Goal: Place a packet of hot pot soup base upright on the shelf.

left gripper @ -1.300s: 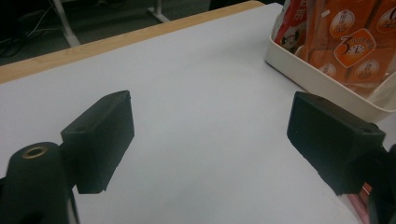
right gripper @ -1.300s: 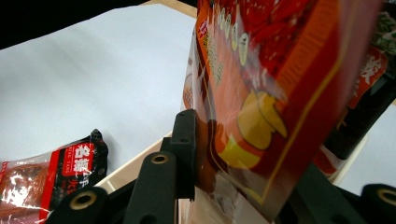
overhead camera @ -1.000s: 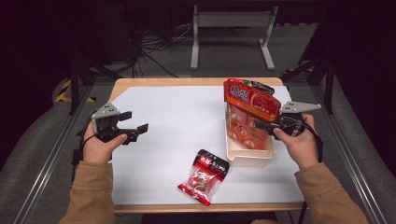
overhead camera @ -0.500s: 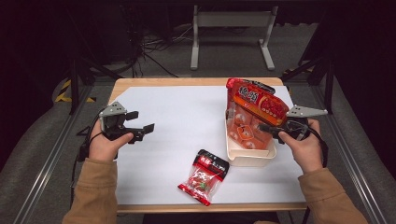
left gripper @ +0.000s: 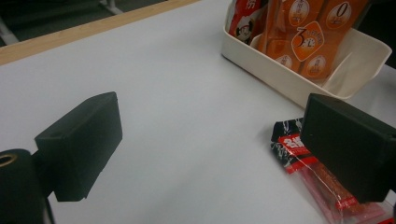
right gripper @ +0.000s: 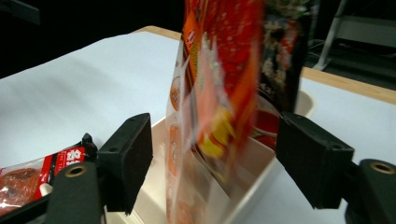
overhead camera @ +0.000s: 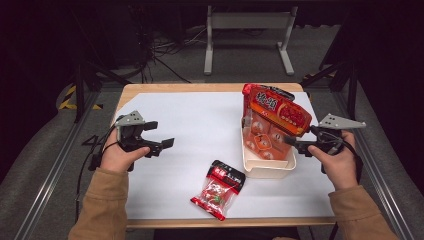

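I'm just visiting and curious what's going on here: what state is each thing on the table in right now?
Orange snack bag: standing tilted in the tub, let go.
White tub: upright, holding snack packs.
Red candy packet: lying flat, untouched.
Right gripper: jaws just opened, bag between them.
Left gripper: open, empty.

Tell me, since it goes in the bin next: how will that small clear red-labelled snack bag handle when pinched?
The small clear red-labelled snack bag probably flexes and sags: thin crinkled film. Likely light, with small loose pieces inside. Its glossy surface may slip.
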Tool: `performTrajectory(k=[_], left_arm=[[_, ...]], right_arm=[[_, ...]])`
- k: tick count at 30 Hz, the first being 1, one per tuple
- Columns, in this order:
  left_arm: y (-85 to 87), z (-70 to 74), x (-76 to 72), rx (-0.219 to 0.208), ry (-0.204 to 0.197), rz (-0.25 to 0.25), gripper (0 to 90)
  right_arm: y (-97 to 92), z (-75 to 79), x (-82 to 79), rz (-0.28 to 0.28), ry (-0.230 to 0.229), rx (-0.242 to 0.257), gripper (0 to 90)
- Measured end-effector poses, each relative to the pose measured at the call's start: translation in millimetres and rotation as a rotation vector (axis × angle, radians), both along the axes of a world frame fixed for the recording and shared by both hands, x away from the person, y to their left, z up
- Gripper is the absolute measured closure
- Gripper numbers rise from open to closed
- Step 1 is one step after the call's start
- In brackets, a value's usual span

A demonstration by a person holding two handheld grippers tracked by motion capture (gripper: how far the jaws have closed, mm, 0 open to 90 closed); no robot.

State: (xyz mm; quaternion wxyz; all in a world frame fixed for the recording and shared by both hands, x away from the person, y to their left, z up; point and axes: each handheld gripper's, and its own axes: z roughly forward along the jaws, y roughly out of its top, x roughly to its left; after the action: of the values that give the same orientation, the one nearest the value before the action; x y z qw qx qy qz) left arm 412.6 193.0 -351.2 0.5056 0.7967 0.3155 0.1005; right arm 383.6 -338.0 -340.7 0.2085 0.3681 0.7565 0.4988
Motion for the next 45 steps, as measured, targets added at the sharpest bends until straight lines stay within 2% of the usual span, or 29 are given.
performTrajectory(k=[2,5,6,9,13,16,19,26,31,33,36,38,42,45], left_arm=[[-1.9,0.0,-1.2,-0.003,0.004,-0.014,7.1],[-7.4,-1.4,-1.9,0.015,0.001,-0.028,7.9],[-9.9,-1.9,-2.9,0.014,0.016,-0.036,8.4],[-15.4,-2.9,-3.1,0.035,0.020,-0.074,15.1],[-22.5,-6.0,-3.9,0.044,0.015,-0.096,15.8],[-27.1,-7.3,-3.4,0.054,0.018,-0.102,16.5],[-33.5,-9.2,-2.8,0.051,0.023,-0.111,17.2],[-49.5,-14.9,-2.5,0.074,0.057,-0.148,22.7],[-59.3,-19.0,-2.2,0.079,0.058,-0.174,23.0],[-64.5,-20.9,-2.4,0.074,0.042,-0.179,23.7],[-71.4,-24.4,-2.5,0.041,0.049,-0.208,29.5],[-77.7,-29.1,-1.6,0.040,0.045,-0.221,29.3],[-86.6,-38.9,2.5,0.035,0.072,-0.248,31.3],[-96.2,-48.7,6.1,0.062,0.103,-0.274,32.5]], right_arm=[[-7.4,2.5,-6.3,-0.015,-0.017,-0.004,26.4],[-17.0,4.8,-14.8,-0.029,-0.031,-0.008,25.9],[-19.1,5.3,-17.1,-0.031,-0.033,-0.013,25.9],[-24.0,5.9,-22.3,-0.033,-0.040,-0.039,25.9],[-29.3,5.4,-27.6,-0.006,-0.044,-0.106,31.2],[-30.7,2.2,-27.7,-0.001,-0.039,-0.129,31.5],[-32.0,-2.4,-26.6,-0.005,-0.035,-0.116,31.3],[-35.2,-10.0,-25.0,-0.003,-0.025,-0.114,29.9],[-37.2,-14.7,-24.2,-0.008,-0.016,-0.118,29.5],[-38.5,-16.9,-23.8,-0.011,-0.015,-0.120,29.4],[-39.4,-17.8,-23.7,-0.013,-0.020,-0.110,29.4],[-38.8,-18.2,-23.7,-0.005,-0.017,-0.110,30.4],[-36.9,-20.6,-22.8,0.005,-0.013,-0.115,33.2],[-34.9,-23.3,-22.5,0.024,0.004,-0.114,38.0]])
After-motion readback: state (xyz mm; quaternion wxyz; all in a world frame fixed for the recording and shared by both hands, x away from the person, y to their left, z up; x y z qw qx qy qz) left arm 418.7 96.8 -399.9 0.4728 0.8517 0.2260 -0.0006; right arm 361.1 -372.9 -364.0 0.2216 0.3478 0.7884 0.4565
